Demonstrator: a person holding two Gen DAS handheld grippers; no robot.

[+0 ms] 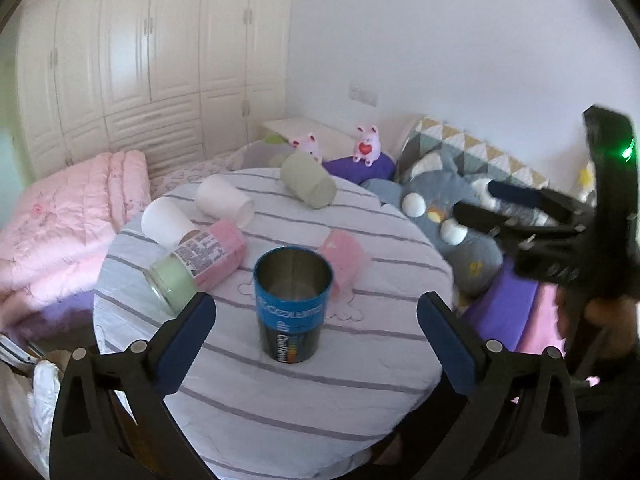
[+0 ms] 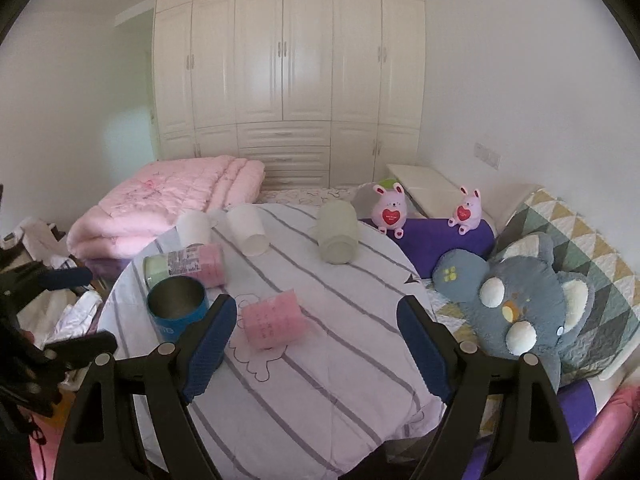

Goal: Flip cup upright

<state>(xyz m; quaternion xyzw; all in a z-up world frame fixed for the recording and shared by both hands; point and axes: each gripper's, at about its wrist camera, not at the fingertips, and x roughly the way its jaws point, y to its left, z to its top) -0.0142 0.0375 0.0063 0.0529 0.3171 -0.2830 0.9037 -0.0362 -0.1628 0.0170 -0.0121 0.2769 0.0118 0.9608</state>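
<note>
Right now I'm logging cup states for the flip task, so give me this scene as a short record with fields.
surface: round table under a striped cloth
upright: blue metal cup, mouth up, between the open fingers of the left gripper but not touched
on their sides: pink cup, grey-green cup, two white cups, pink-labelled jar
right gripper: open, holding nothing, pink cup lies ahead of it
left to flip: every cup but the blue one
</note>
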